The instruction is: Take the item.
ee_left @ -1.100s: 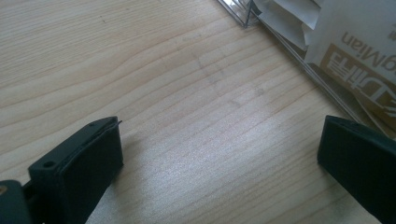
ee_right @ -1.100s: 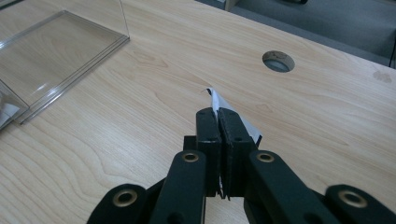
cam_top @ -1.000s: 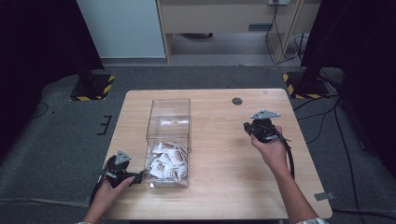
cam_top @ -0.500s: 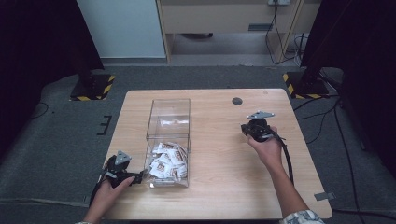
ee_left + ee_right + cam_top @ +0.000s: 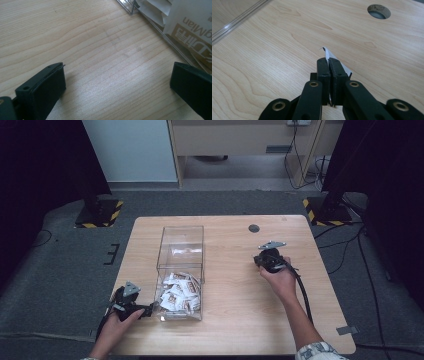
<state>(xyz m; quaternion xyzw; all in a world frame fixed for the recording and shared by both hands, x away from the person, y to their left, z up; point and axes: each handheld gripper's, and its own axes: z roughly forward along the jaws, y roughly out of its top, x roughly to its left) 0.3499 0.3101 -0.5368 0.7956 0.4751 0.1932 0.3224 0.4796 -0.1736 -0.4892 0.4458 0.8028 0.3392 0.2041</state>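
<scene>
The wooden table (image 5: pixel 235 320) carries a clear box (image 5: pixel 181 270), long and open-topped, standing left of centre and running near to far. Its near end holds a heap of white and tan sachets (image 5: pixel 177 295); the far end is bare. The stock therefore sits within easy reach of the person's left hand, apparently by design.

A round grommet hole (image 5: pixel 254 228) lies on the far right part of the table, unused.

The left gripper (image 5: pixel 145 310) rests low at the near left, just beside the box's near corner. Its jaws stand wide apart over bare wood, holding nothing. In the left gripper view the box wall and sachets appear at the upper right, so the jaws seem poised to approach the stock from outside.

The right gripper (image 5: pixel 329 65) is held over open table right of the box, well apart from it. Its jaws are pressed together on a single white sachet (image 5: pixel 337 62), whose edge protrudes beyond the tips. Judged from this, one sachet is being carried clear of the box.
</scene>
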